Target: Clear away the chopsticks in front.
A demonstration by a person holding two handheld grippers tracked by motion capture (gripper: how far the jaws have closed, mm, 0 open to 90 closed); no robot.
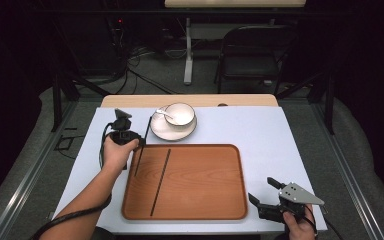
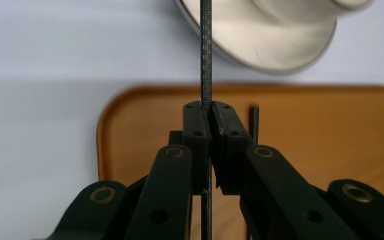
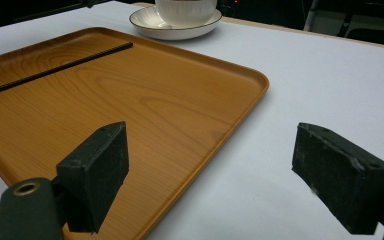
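Observation:
My left gripper (image 1: 140, 143) (image 2: 210, 116) is shut on a thin black chopstick (image 1: 142, 150) (image 2: 206, 50), held over the far left corner of the wooden tray (image 1: 205, 200) (image 2: 330, 130). A second black chopstick (image 1: 160, 182) (image 2: 254, 122) (image 3: 55, 70) lies flat on the tray (image 3: 155, 100), left of its middle. Just past the tray's far edge, a white bowl (image 1: 180, 114) (image 3: 185, 9) with a spoon (image 1: 164, 114) sits on a saucer (image 1: 162, 131) (image 2: 280, 40) (image 3: 150, 22). My right gripper (image 1: 261, 189) (image 3: 215, 160) stands open and empty over the table, off the tray's near right corner.
The table (image 1: 260, 130) has a pale cover with bare surface to the right of the tray. Its right edge runs close to my right gripper. A black folding chair (image 1: 250, 50) and cables stand on the floor beyond the table.

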